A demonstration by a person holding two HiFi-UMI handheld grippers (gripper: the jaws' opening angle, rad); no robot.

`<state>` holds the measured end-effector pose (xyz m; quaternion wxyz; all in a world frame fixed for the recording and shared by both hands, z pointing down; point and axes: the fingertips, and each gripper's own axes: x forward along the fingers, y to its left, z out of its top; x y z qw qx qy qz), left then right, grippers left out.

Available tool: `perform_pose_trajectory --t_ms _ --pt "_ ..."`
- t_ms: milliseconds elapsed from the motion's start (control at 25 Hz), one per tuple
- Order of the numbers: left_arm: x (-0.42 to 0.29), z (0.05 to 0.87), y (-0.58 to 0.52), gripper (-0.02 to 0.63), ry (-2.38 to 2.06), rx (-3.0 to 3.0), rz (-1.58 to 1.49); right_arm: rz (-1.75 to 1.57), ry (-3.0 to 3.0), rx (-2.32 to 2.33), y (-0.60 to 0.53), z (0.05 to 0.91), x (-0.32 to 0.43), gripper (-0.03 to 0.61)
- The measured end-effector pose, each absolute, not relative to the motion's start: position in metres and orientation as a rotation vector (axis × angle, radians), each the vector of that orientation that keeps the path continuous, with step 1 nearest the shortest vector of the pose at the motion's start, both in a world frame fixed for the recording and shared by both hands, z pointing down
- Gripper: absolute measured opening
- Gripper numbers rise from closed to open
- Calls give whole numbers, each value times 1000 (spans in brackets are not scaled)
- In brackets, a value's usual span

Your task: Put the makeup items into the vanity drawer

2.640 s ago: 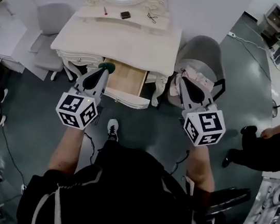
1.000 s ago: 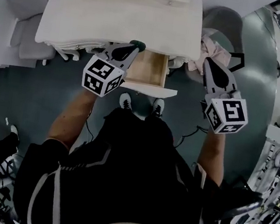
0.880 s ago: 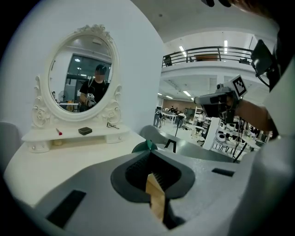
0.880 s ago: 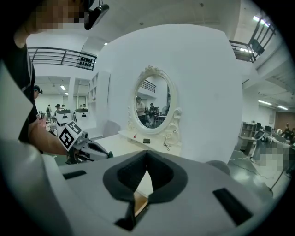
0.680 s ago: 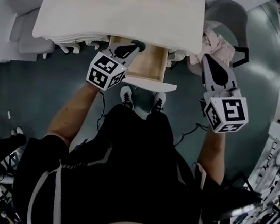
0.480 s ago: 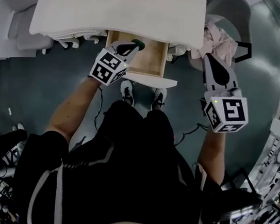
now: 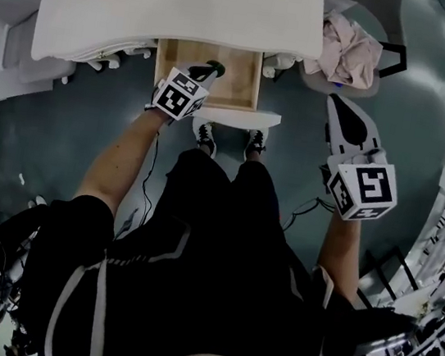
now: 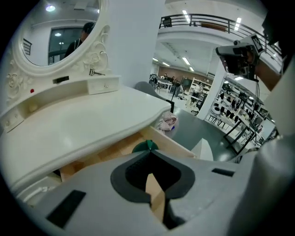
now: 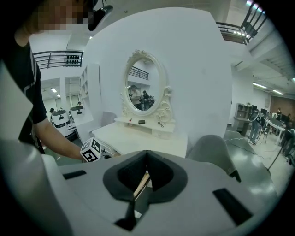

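Observation:
The white vanity [image 7: 182, 1] has its wooden drawer [image 7: 234, 75] pulled open below the tabletop. My left gripper [image 7: 212, 69] reaches over the drawer's inside, shut on a round green makeup item [image 7: 219, 66]. In the left gripper view the green item [image 8: 143, 147] peeks out past the shut left gripper [image 8: 148, 153], above the drawer's wood. My right gripper [image 7: 338, 103] hangs to the right of the drawer over the floor, shut and holding nothing. The right gripper view shows a red item [image 9: 130, 120] and a black item [image 9: 141, 122] on the mirror shelf.
A grey chair with a pink cloth [image 7: 350, 43] stands right of the vanity. The drawer's white front [image 7: 236, 115] juts toward the person's shoes [image 7: 204, 135]. An oval mirror [image 9: 139, 92] rises behind the shelf. Another grey seat [image 7: 20, 10] sits at the left.
My left gripper has carried the green item forward and down over the open drawer. The person has stepped closer to the vanity. The right gripper stays out to the right.

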<state>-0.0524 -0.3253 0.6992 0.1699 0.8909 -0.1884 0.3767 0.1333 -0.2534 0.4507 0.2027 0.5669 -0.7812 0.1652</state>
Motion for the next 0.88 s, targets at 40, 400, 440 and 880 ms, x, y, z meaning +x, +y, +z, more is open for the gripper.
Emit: perform_pose_trajectory --t_ms 40,400,440,880 --pt "-51 706 -326 5 -526 2531 1097 472 -2175 1586 -252 454 135 6" --pt "-35 754 -332 5 -416 2498 1267 550 -2085 1639 -233 479 158 6" --pt "-34 761 -332 5 -393 2477 1299 562 -2076 1643 -231 482 161 6" --pt "-35 817 -325 5 -246 2366 1519 633 -2043 1663 -222 501 167 6"
